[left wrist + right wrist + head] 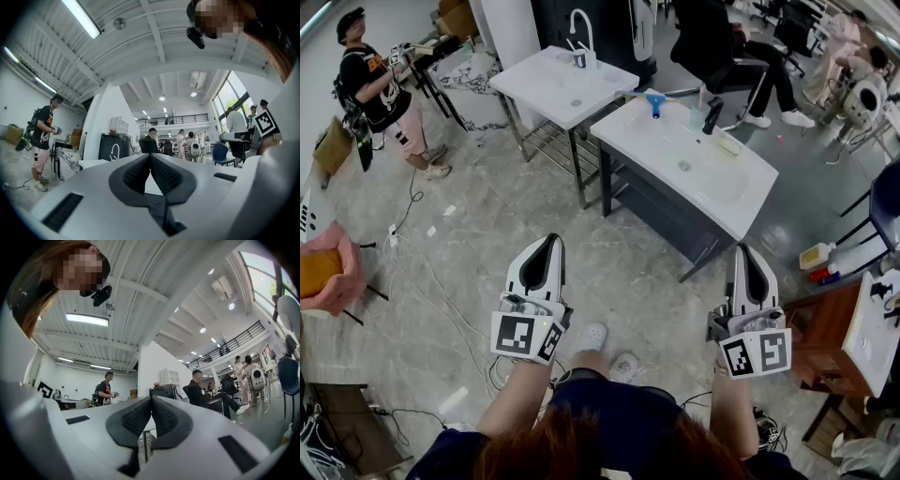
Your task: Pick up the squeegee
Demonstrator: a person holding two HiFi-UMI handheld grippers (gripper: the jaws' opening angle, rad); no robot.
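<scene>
Left gripper (549, 242) and right gripper (741, 249) are held level, closed on nothing, presumably since the squeegee (654, 101) is parked well off on the washbasin (739, 199).

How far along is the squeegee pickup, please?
Nothing looks done yet. The left hand-held gripper and right hand-held gripper are shut and empty, held over the floor. What seems the blue squeegee lies on the sink counter, untouched; approaching and grasping it remain.
</scene>
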